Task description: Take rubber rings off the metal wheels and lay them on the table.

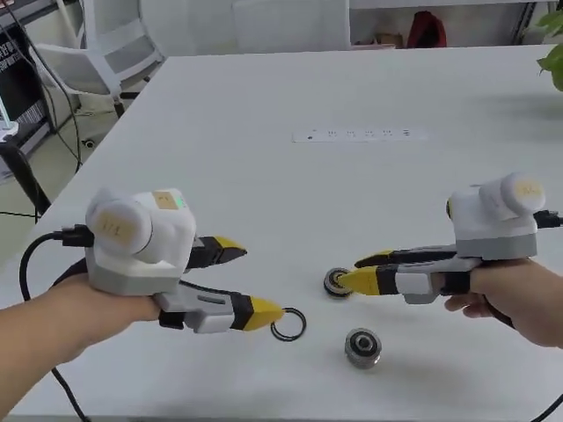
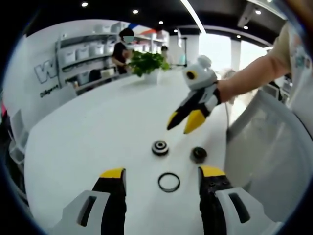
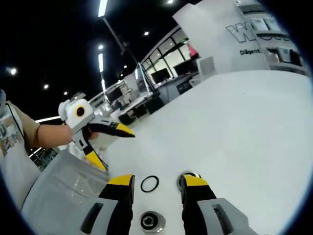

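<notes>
- Rubber ring [image 1: 288, 323], one: lies flat and loose on the white table [image 1: 264, 158].
- Metal wheels, two: far wheel [image 1: 337, 281] just beyond the ring on its right; near wheel [image 1: 362, 345] beside the ring, closer to the person.
- Left gripper [image 1: 251, 280], one: jaws apart and empty, lower tip just beside the ring.
- Right gripper [image 1: 361, 271], one: jaws apart and empty, across the ring, tip at the far wheel.

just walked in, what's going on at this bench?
A person works two hand-held grippers over a white table. A thin black rubber ring lies loose on the table by the jaw tips of the open left gripper. The open right gripper has a jaw tip at one small round metal wheel. A second metal wheel sits untouched nearer the person. Neither gripper holds anything.
</notes>
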Available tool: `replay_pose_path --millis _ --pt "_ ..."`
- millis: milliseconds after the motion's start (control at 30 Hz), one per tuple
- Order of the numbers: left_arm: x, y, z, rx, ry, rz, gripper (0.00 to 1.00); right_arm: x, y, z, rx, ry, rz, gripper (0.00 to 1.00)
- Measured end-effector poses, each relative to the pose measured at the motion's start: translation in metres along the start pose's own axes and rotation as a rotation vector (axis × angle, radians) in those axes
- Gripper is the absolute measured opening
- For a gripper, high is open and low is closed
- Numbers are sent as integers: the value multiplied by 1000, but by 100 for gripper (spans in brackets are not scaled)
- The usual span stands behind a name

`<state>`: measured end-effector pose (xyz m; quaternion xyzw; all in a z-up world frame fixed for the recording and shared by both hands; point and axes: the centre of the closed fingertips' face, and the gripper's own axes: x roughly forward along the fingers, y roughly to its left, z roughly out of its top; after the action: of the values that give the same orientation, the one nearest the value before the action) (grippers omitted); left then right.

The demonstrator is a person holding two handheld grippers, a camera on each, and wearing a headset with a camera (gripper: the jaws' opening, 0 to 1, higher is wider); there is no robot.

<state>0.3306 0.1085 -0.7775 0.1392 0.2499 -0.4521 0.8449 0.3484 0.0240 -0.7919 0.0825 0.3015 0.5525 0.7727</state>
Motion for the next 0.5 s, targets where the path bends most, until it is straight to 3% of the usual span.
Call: replay_pose_path --millis 500 --pt "24 5 5 -3 14 -17 59 -9 -23 -6 -22 13 -33 36"
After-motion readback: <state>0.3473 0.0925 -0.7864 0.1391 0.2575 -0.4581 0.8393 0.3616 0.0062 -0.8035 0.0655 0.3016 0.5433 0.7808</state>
